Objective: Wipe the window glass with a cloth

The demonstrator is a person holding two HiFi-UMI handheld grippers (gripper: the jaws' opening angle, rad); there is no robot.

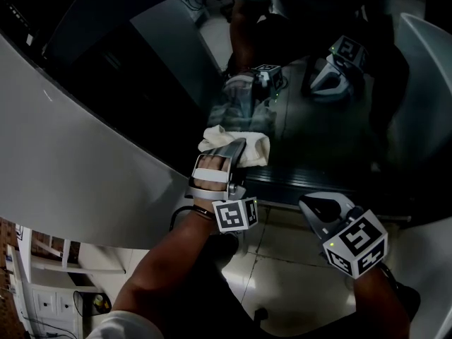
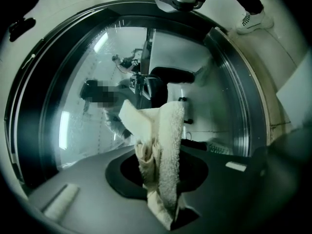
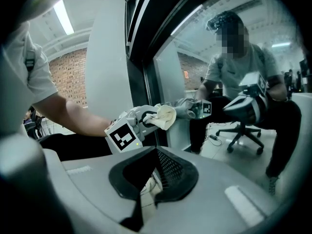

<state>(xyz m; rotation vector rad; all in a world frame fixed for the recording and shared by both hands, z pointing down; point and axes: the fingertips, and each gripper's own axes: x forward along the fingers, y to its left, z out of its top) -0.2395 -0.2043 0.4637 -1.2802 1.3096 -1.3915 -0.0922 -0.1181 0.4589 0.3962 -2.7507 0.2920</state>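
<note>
A cream terry cloth (image 1: 247, 147) is pressed to the lower part of the dark, reflective window glass (image 1: 321, 136). My left gripper (image 1: 235, 149) is shut on it, close above the sill. In the left gripper view the cloth (image 2: 163, 150) stands bunched between the jaws, right in front of the glass (image 2: 92, 111). My right gripper (image 1: 312, 206) hangs lower right, off the glass, jaws together and empty. The right gripper view looks past its own jaws (image 3: 145, 191) at the left gripper (image 3: 134, 126) and the cloth (image 3: 163, 116) on the glass (image 3: 195, 52).
A broad pale window frame (image 1: 85, 161) runs along the left, with a dark sill (image 1: 311, 186) under the glass. The pane mirrors the person, both grippers and an office chair (image 3: 241, 130). Tiled floor (image 1: 282, 277) lies below.
</note>
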